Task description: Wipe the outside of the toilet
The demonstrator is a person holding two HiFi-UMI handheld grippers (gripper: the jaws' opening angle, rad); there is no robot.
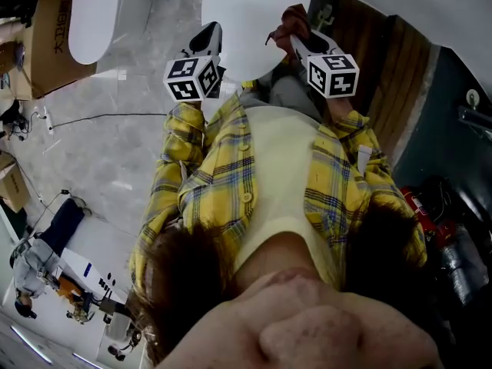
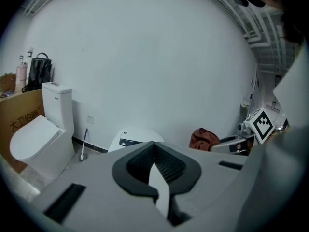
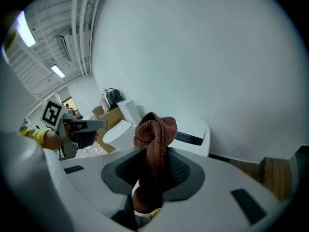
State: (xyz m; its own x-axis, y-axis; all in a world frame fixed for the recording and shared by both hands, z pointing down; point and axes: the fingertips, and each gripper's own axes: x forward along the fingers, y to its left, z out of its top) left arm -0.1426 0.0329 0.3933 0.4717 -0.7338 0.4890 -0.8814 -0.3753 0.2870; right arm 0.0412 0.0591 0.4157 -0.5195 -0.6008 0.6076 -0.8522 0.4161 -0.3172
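Head view looks down over the person's yellow checked shirt [image 1: 223,183], and the chin fills the bottom of the frame. At top centre is the toilet [image 1: 246,14], cut off by the upper edge, and both grippers point toward it. The left gripper [image 1: 207,35] is at its lower left edge. The right gripper [image 1: 296,38] is at its lower right and pinches a brown cloth [image 1: 290,20]. I cannot tell whether the cloth touches the toilet. In the left gripper view the jaws are pressed together at the tips with nothing between them, and they hide the lower part of the toilet. In the right gripper view the jaws are clamped on the cloth, which stands up above them and covers part of the toilet. A second toilet [image 1: 96,14] is at upper left, beside a box [image 1: 50,48].
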